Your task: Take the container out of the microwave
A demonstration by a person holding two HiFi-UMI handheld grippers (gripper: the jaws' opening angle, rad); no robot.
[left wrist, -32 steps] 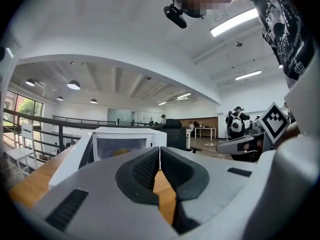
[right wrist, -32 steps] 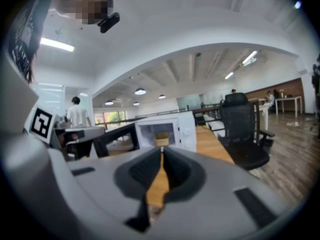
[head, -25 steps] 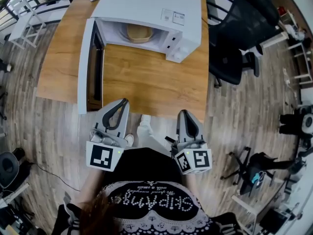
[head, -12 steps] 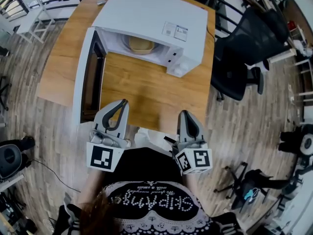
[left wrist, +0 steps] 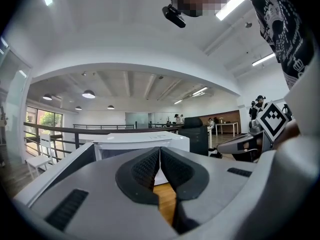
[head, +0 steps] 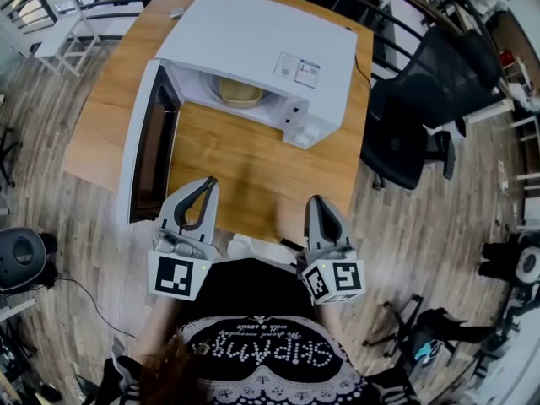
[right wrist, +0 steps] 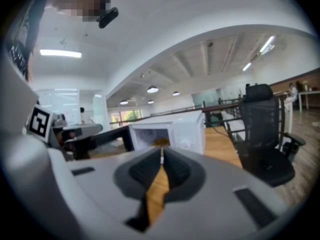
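Claw check first, head view: left claw [head: 207, 183] and right claw [head: 320, 200] both sit at the near edge of the worktop [head: 245, 163], tips aimed at the microwave [head: 261, 40]. Its door [head: 145, 146] hangs fully open to the left. The container [head: 239, 92], tan and round, sits inside the cavity, well apart from both claws. Against the earlier head frames, the worktop edge has slid under the claws and the microwave has drawn nearer, so I read both hands as advancing; neither claw has changed its set. Left gripper view: left claw [left wrist: 159, 149] is pressed together with nothing between the pads, only a strip of worktop [left wrist: 167, 200] showing below the tips and the microwave [left wrist: 140, 140] beyond. Right gripper view: right claw [right wrist: 161, 157] is likewise pressed together and empty, with the open cavity of the microwave [right wrist: 172, 131] straight ahead and a sliver of the container [right wrist: 160, 142] visible inside. My judgement: this is the approach stage, nothing grasped yet. A claw must spread before it enters the cavity, and the open door needs clearance on the left.
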